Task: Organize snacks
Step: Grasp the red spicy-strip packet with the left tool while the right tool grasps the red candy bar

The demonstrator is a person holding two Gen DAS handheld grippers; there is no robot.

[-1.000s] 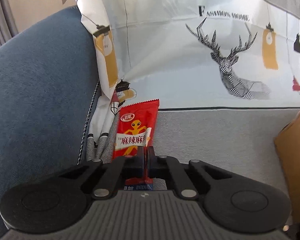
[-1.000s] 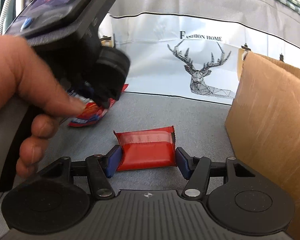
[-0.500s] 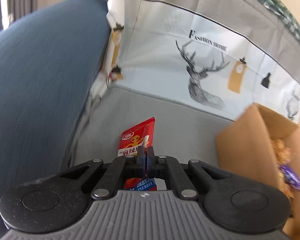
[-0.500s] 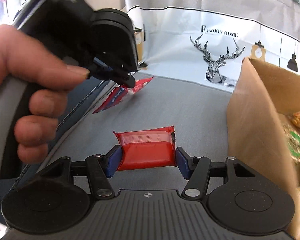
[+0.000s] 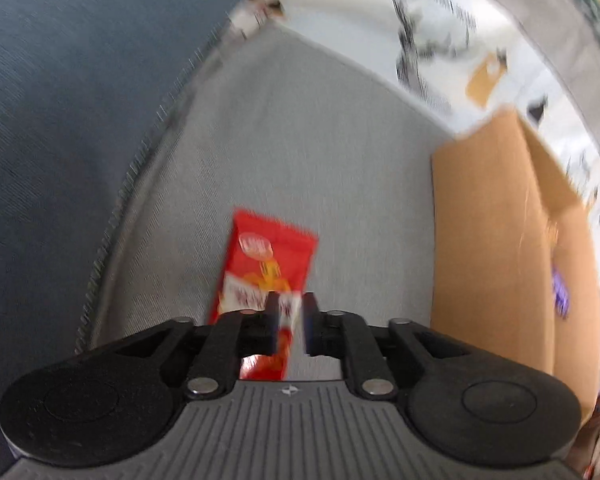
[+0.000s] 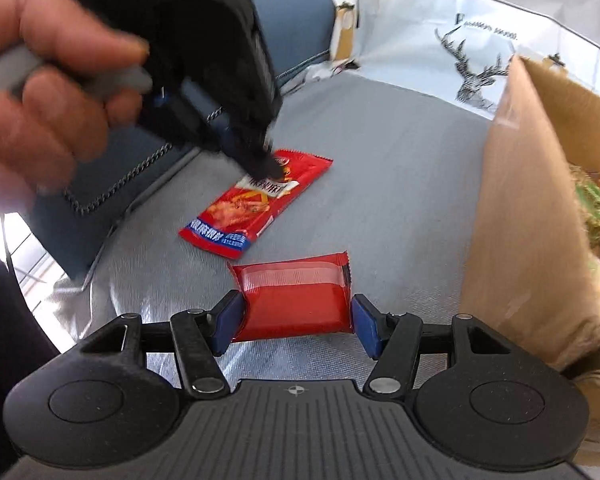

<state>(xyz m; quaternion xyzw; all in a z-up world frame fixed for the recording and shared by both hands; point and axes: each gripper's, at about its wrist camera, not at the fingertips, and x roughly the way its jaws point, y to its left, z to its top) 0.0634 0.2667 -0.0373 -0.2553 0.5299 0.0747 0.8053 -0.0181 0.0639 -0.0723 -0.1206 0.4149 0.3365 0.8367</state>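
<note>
A long red snack packet [image 5: 266, 276] lies flat on the grey sofa seat [image 5: 300, 152]; it also shows in the right wrist view [image 6: 256, 204]. My left gripper [image 5: 291, 322] hangs just above it with its jaws slightly apart, no longer gripping it. In the right wrist view the left gripper [image 6: 266, 164] hovers over the packet's far end. My right gripper [image 6: 296, 314] is shut on a short red snack bar [image 6: 294, 300] and holds it above the seat. A cardboard box [image 6: 528, 216] with snacks inside stands to the right.
A blue cushion [image 5: 68, 100] lies on the left of the seat. A white printed cover with a deer [image 6: 476, 76] hangs over the sofa back. The box [image 5: 496, 240] stands close to the right of the left gripper.
The left gripper swung right towards the box, lowered the long packet onto the seat and opened its jaws. The right gripper kept its hold on the red bar.
</note>
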